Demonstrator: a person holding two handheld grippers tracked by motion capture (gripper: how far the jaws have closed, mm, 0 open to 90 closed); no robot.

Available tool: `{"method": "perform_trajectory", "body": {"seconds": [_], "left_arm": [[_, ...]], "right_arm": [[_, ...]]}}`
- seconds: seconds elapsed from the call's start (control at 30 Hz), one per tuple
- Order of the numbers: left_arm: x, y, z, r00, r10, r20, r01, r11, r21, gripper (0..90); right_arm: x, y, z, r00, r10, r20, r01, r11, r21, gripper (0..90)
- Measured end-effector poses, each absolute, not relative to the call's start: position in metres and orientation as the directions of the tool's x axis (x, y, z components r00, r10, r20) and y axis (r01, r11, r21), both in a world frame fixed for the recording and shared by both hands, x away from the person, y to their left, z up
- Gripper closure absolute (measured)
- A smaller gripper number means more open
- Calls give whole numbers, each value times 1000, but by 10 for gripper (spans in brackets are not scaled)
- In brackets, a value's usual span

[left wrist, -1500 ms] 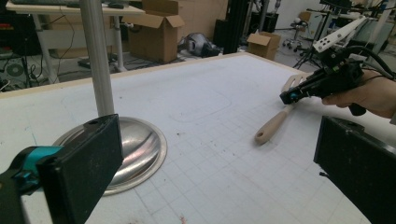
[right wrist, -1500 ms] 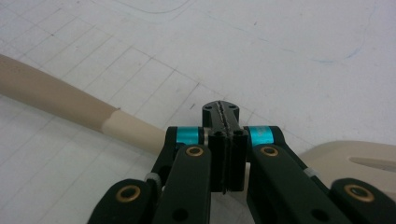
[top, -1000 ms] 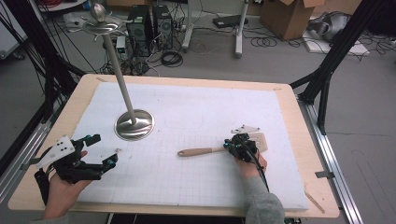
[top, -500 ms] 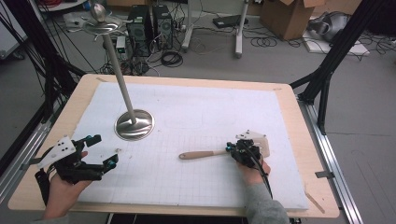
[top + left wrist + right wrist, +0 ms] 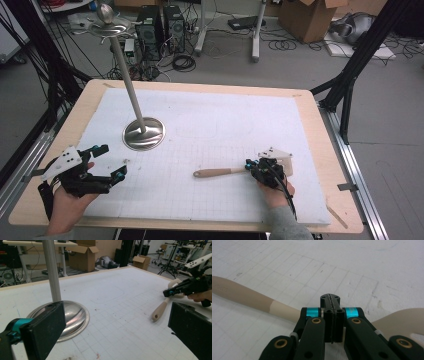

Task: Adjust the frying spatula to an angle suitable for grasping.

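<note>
**Spatula dragged right, jaws pinched on its neck**

Since a second ago the right gripper (image 5: 260,169) has slid the spatula (image 5: 220,172) slightly rightward across the white mat (image 5: 210,125); likely mid-reposition. Its jaws are pressed together over the spatula's neck, handle trailing left, blade behind the gripper. Left gripper (image 5: 107,162) rests with jaws apart near the metal stand (image 5: 144,134), well apart from the spatula.

Two black jaws of the left gripper (image 5: 117,332) are held wide apart above the table (image 5: 120,305); a metal stand (image 5: 67,315) is seen left, a wooden spatula (image 5: 162,308) right beneath the right gripper (image 5: 170,292).
</note>
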State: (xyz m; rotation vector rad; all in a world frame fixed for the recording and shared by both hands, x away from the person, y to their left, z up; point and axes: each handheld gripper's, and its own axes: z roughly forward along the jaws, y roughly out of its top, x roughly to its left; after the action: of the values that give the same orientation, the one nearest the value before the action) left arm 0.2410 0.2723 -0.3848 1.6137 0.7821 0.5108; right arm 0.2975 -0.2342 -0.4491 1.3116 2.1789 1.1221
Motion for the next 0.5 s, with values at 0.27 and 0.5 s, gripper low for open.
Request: {"method": "perform_trajectory", "body": {"seconds": [0.27, 0.5], "left_arm": [[241, 272, -385, 674, 733, -93, 204, -64, 977, 19], [241, 271, -385, 676, 731, -92, 203, -65, 977, 19]], "right_arm": [[281, -242, -450, -508, 855, 102, 567, 243, 787, 900], [276, -245, -449, -515, 852, 95, 569, 257, 781, 900]]}}
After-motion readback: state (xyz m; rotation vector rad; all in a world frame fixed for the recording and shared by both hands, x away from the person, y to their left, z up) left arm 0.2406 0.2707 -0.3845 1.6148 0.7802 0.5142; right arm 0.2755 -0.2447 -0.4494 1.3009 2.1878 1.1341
